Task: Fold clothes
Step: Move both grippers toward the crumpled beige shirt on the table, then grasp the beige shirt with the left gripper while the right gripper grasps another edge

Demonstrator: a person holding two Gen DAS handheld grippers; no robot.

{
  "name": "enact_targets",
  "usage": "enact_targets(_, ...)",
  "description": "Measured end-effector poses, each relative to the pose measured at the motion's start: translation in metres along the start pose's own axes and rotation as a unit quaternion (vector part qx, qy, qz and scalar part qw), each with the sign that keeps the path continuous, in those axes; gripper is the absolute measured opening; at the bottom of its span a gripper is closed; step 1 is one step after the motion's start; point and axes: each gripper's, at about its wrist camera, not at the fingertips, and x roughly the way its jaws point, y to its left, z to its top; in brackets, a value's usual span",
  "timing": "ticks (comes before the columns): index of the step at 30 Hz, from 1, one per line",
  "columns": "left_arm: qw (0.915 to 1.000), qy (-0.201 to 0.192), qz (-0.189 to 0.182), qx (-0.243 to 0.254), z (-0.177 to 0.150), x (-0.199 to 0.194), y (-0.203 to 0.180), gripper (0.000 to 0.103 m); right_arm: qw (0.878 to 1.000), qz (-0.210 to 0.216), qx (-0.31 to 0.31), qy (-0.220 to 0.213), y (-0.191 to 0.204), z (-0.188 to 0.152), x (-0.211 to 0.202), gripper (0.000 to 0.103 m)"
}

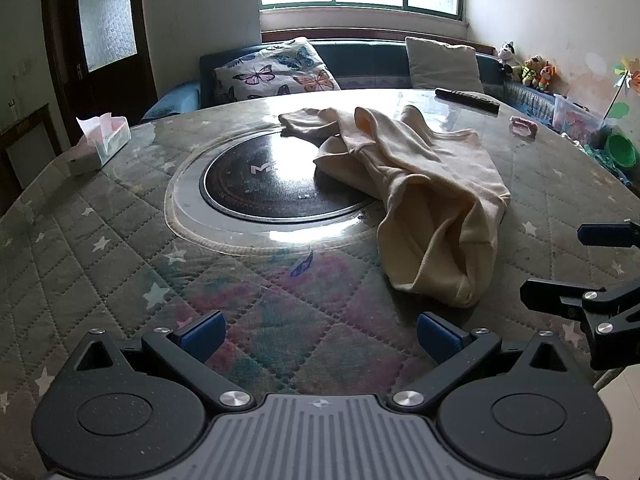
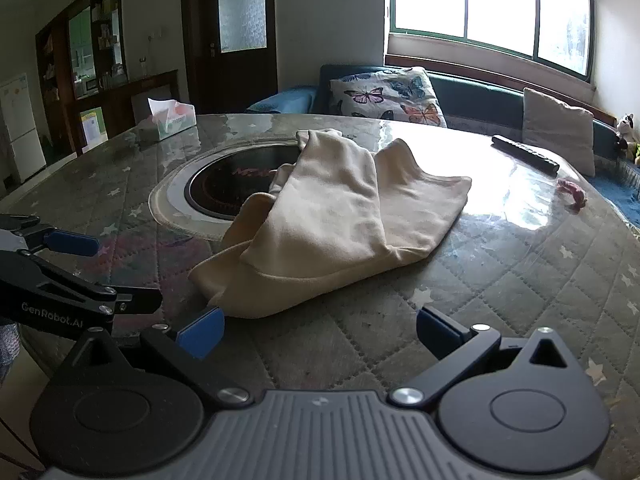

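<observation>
A cream-coloured garment (image 1: pixel 416 184) lies crumpled on the round table (image 1: pixel 100 240), partly over the dark inset hob (image 1: pixel 264 176); in the right wrist view the garment (image 2: pixel 336 220) fills the middle. My left gripper (image 1: pixel 320 336) hovers open over the near table edge, short of the cloth's near end and to its left. My right gripper (image 2: pixel 318 330) is open too, just in front of the garment's near hem, nothing between its fingers. Each gripper shows at the other view's side: the right gripper (image 1: pixel 560 264), the left gripper (image 2: pixel 116 272).
A tissue box (image 1: pixel 102 142) sits at the table's left, a black remote (image 1: pixel 468 99) and a small pink object (image 1: pixel 523 126) at the far right. Behind the table is a blue sofa with a butterfly pillow (image 1: pixel 276 70). Toys and bins (image 1: pixel 580 120) line the right wall.
</observation>
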Motion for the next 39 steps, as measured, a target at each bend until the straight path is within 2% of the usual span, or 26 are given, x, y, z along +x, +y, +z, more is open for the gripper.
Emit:
enact_targets(9,1.0,-0.004,0.002,0.002,0.006,0.0,0.0,0.103,1.0,0.003,-0.004,-0.006,-0.002,0.007,-0.002,0.103)
enact_targets(23,0.9996,-0.014,0.019,-0.013,0.035,0.017,0.025,0.103,1.0,0.006,-0.006,-0.007,-0.005,0.038,0.023,0.101)
enact_targets(32,0.9993,0.001,0.018,-0.032,0.043,0.041,0.041,0.103,1.0,0.0,0.004,-0.008,-0.016,0.083,0.068,0.089)
enact_targets(34,0.9992,0.003,0.018,-0.036,0.044,0.045,0.044,0.102,1.0,0.0,0.005,-0.008,-0.017,0.095,0.082,0.082)
enact_targets(39,0.9988,0.007,0.019,-0.044,0.05,0.053,0.053,0.101,1.0,0.003,0.006,-0.005,-0.018,0.125,0.117,0.078)
